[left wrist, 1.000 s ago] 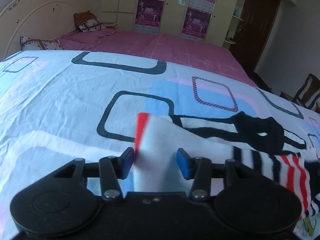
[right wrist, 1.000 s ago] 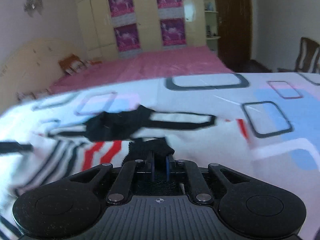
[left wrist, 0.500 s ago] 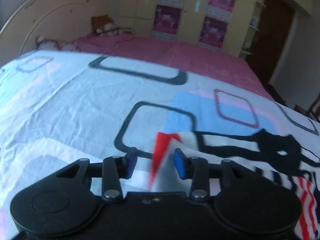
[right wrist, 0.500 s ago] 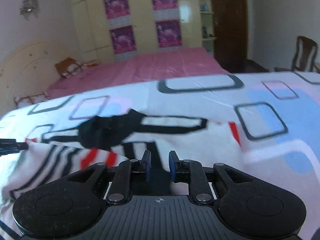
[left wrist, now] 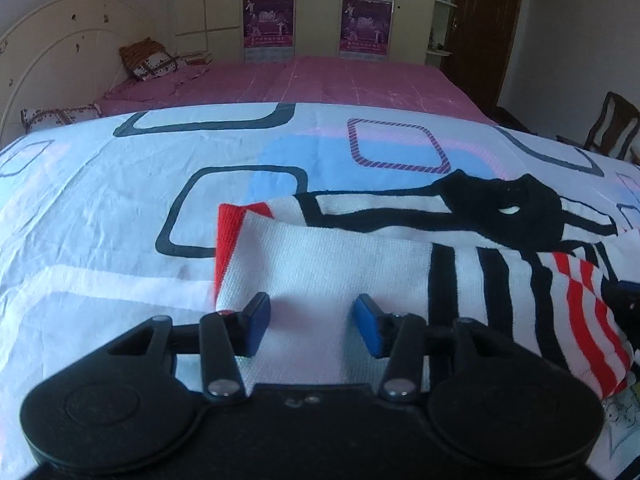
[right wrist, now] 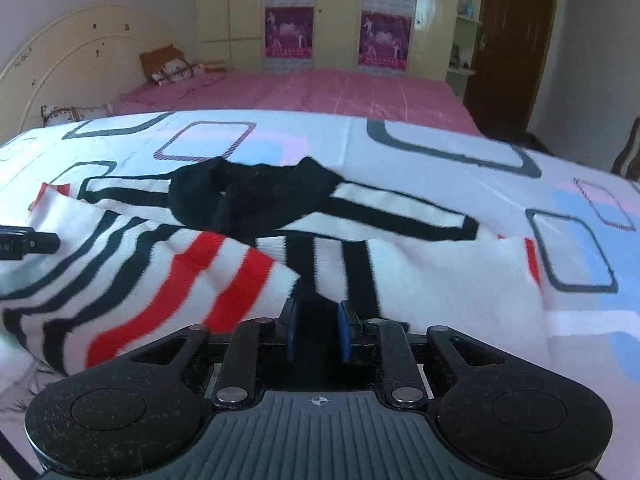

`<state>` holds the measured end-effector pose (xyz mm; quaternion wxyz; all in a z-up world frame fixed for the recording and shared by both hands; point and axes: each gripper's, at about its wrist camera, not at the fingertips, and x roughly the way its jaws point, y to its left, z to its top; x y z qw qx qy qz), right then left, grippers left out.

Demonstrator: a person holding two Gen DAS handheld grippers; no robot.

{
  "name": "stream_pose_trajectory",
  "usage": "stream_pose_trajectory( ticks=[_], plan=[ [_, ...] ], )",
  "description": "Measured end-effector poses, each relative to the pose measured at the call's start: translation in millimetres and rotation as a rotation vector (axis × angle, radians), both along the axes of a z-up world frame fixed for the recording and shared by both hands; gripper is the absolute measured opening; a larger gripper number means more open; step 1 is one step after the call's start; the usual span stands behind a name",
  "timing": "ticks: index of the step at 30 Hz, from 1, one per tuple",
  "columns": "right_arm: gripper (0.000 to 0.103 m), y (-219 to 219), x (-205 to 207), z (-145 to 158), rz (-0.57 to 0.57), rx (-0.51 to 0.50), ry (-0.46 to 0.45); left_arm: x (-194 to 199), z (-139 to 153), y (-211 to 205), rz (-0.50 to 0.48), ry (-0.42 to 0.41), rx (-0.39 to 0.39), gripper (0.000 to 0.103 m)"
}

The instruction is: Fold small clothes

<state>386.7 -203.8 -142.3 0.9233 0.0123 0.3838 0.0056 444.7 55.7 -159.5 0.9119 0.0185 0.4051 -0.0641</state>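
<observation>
A small white knit top (left wrist: 340, 256) with black and red stripes and a black collar (left wrist: 504, 208) lies folded on the patterned sheet. My left gripper (left wrist: 308, 324) hovers low over its white, red-edged left end. Its jaws are opening, the cloth lies between them, and the pads are off it. In the right wrist view the same top (right wrist: 420, 276) spreads ahead, collar (right wrist: 248, 196) at the far left. My right gripper (right wrist: 316, 330) stands slightly open at the near edge, a black stripe in the gap. The left gripper's tip (right wrist: 28, 242) shows at the left edge.
The white sheet (left wrist: 100, 220) with rounded-square prints covers the near bed. Behind it is a pink bed (left wrist: 320, 84) with pillows (left wrist: 152, 60) and a cream headboard. Beyond stand a wardrobe with posters (left wrist: 268, 20), a brown door (left wrist: 480, 32) and a wooden chair (left wrist: 612, 128).
The right jaws have parted from the black cloth they pinched. The left jaws narrowed on the red-edged corner, then widened. That corner now lies flat and both views have steadied.
</observation>
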Motion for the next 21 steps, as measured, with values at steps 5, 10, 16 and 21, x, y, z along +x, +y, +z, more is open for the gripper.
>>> stream_pose_trajectory(
  ticks=[5, 10, 16, 21],
  plan=[
    [0.019, 2.8, -19.6, 14.7, 0.011, 0.031, -0.038, -15.5, 11.6, -0.3, 0.008, -0.005, -0.002, 0.045],
    [0.019, 5.7, -29.0, 0.9, 0.024, -0.019, -0.003, -42.0, 20.6, -1.5, -0.021, -0.021, -0.006, 0.046],
    [0.019, -3.0, -35.2, -0.7, -0.015, -0.030, 0.014, -71.5, 3.8, -1.9, -0.034, 0.008, 0.026, 0.047],
    [0.019, -9.7, -34.6, 1.4, 0.003, -0.011, 0.019, -71.2, 0.8, -8.8, -0.028, -0.011, 0.075, 0.050]
  ],
)
